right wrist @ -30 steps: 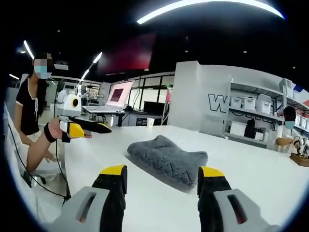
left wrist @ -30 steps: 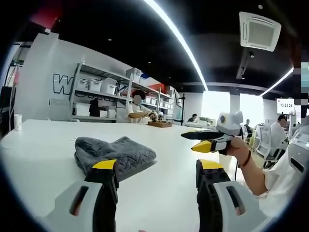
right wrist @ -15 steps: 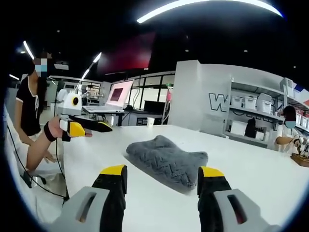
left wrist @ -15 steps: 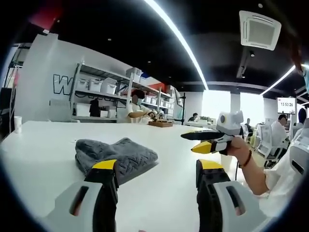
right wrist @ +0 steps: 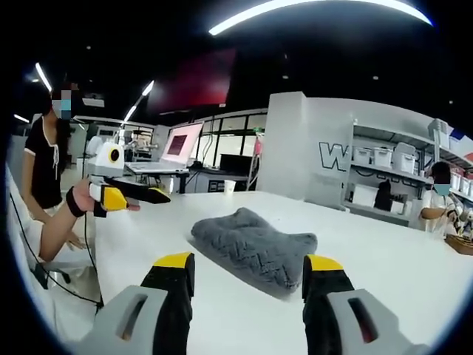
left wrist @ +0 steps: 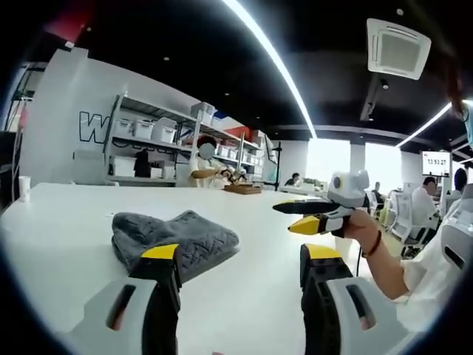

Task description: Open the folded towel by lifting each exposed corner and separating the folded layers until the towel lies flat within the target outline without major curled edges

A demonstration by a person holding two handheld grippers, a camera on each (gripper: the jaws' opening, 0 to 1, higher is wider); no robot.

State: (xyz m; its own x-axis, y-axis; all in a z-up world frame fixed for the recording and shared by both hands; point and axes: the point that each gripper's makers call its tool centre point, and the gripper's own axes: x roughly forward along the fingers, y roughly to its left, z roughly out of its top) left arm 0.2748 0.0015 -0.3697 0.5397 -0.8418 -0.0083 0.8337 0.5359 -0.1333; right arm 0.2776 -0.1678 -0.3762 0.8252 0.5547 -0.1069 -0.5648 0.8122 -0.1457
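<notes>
Currently: towel (right wrist: 255,251) folded on table (right wrist: 414,274) | shelf bins (left wrist: 140,128) contents unreadable

The left tool (left wrist: 240,262) hides the towel's (left wrist: 177,235) near edge at 6 o'clock; shelf boxes (left wrist: 140,129) too small to tell.

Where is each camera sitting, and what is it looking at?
Left gripper view: rides on the left gripper, looks over the white table at the folded grey towel; the right gripper is held in a hand.
Right gripper view: rides on the right gripper, faces the towel; the left gripper shows.
Both share towel and table.
</notes>
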